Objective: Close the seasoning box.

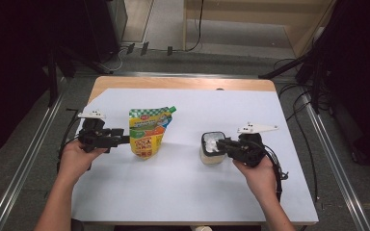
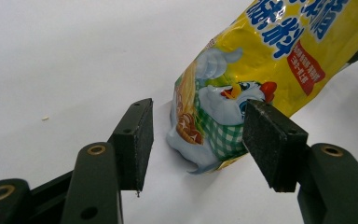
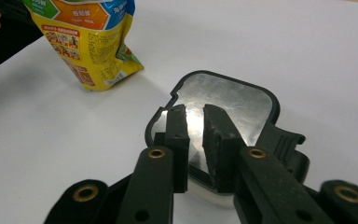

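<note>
Yellow foil pouch (image 1: pixel 147 132) printed with a cartoon chicken and a green-checked band, green cap at its top corner, lying on the white table cover (image 1: pixel 183 192) left of centre, top pointing away from the person. Just left of it, the left gripper (image 1: pixel 124 139), held level in the left hand (image 1: pixel 74 159), pointing at the pouch's lower half. In the left gripper view, jaws standing apart, the bottom corner of the pouch (image 2: pixel 214 140) lying ahead of and between the two pads; one pad near the foil's edge, contact too close to tell; the other pad clear, white cover showing between.

Right of centre, a small container (image 1: pixel 212 148) with a black-rimmed lid, standing on the cover, well apart from the pouch. Right gripper (image 1: pixel 221 144), held in the right hand (image 1: pixel 257 173), reaching in from the right, tips over the container's top. In the right gripper view, jaws nearly together with a narrow gap, above the shiny foil lid (image 3: pixel 233 98) near its black rim; nothing visibly pinched between the pads. Pouch (image 3: pixel 91 46) at upper left in that view, beyond the container.
</note>
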Action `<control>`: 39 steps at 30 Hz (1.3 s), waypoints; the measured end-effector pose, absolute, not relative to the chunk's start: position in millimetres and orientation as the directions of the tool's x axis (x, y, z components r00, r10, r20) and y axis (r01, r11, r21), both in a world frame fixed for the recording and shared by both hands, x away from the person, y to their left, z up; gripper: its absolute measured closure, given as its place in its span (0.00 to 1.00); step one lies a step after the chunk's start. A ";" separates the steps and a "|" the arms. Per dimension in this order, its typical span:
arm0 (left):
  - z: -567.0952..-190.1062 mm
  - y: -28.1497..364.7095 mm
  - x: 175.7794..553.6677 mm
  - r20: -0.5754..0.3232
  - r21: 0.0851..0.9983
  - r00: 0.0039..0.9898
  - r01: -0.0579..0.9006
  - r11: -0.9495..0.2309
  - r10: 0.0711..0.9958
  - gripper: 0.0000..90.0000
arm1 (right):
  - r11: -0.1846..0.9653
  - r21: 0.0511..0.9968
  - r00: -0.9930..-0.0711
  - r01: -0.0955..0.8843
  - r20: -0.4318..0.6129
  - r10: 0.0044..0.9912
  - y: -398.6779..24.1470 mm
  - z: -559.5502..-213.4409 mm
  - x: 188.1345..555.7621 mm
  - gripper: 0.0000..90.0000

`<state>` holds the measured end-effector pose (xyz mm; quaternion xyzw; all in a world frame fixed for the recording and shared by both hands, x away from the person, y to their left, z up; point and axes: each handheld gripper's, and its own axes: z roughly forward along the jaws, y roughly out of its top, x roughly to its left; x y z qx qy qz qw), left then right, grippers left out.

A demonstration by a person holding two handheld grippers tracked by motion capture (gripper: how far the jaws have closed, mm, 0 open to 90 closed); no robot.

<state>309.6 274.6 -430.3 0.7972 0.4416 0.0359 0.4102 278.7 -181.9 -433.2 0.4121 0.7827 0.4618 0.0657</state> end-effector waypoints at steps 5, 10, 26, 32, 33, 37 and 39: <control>-430.4 274.5 309.8 -0.306 0.685 0.607 0.676 -0.273 0.734 0.49 | 0.226 0.778 -0.642 0.587 0.278 0.714 -187.1 -432.7 279.1 0.84; -430.5 274.4 310.1 -0.306 0.683 0.606 0.677 -0.275 0.734 0.49 | 0.217 0.782 -0.635 0.584 0.273 0.722 -194.4 -431.6 279.9 0.78; -432.3 272.1 311.2 -0.303 0.676 0.604 0.681 -0.281 0.737 0.49 | 0.175 0.779 -0.577 0.602 0.274 0.769 -229.9 -435.5 285.2 0.60; -433.0 271.1 311.7 -0.301 0.675 0.604 0.682 -0.283 0.738 0.49 | 0.154 0.781 -0.541 0.605 0.261 0.799 -245.5 -439.4 286.9 0.55; -433.2 271.0 311.8 -0.299 0.673 0.605 0.682 -0.285 0.738 0.49 | 0.152 0.782 -0.539 0.604 0.261 0.801 -247.3 -440.0 287.2 0.54; -433.3 271.3 312.0 -0.301 0.671 0.605 0.683 -0.287 0.737 0.49 | 0.134 0.784 -0.518 0.607 0.262 0.814 -256.6 -442.7 287.9 0.52; -433.4 271.0 312.0 -0.301 0.672 0.604 0.683 -0.286 0.738 0.49 | 0.128 0.783 -0.511 0.609 0.264 0.818 -260.7 -444.6 288.4 0.51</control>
